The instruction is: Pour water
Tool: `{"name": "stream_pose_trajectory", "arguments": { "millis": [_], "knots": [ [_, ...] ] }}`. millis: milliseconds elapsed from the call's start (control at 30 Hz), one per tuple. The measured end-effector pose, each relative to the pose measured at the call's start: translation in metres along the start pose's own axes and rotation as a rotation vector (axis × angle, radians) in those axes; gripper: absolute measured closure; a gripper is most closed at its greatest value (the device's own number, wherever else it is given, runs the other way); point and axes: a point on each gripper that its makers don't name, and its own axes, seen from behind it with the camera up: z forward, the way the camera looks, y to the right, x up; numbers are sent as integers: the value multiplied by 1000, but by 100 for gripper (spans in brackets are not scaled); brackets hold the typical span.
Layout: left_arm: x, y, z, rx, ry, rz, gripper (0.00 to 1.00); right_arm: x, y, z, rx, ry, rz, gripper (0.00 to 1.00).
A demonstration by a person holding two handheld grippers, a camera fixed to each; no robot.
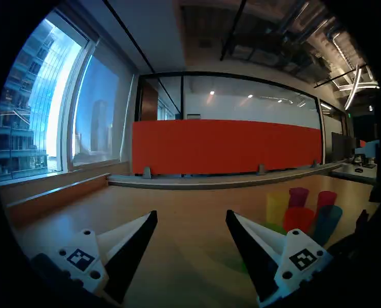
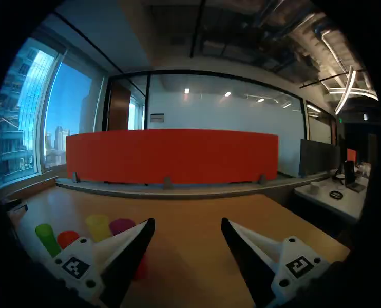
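One broad pale wooden tabletop (image 1: 139, 200) spans the lower frame, with a long orange partition panel (image 1: 226, 146) across the middle behind it. The left gripper (image 1: 190, 213) and right gripper (image 2: 187, 220) both gape wide, holding nothing. Small coloured translucent plastic cups (image 1: 298, 218) cluster at lower right in the left gripper view and at lower left in the right gripper view.

Your left tool (image 1: 191, 213) points forward and roughly level, with its two fingers (image 1: 131, 241) spread wide apart. Your right tool (image 2: 187, 220) is in the same attitude: level, facing forward, fingers (image 2: 252, 251) parted wide. Each finger base carries a square black-and-white marker (image 1: 81, 259).
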Motion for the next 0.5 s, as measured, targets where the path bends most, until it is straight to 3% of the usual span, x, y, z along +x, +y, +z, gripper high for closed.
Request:
{"name": "stream_pose_trajectory", "arguments": {
  "millis": [500],
  "knots": [
    [-1, 2, 0, -3, -1, 3, 0, 10, 8, -8, 20, 55, 10, 0]
  ]
}}
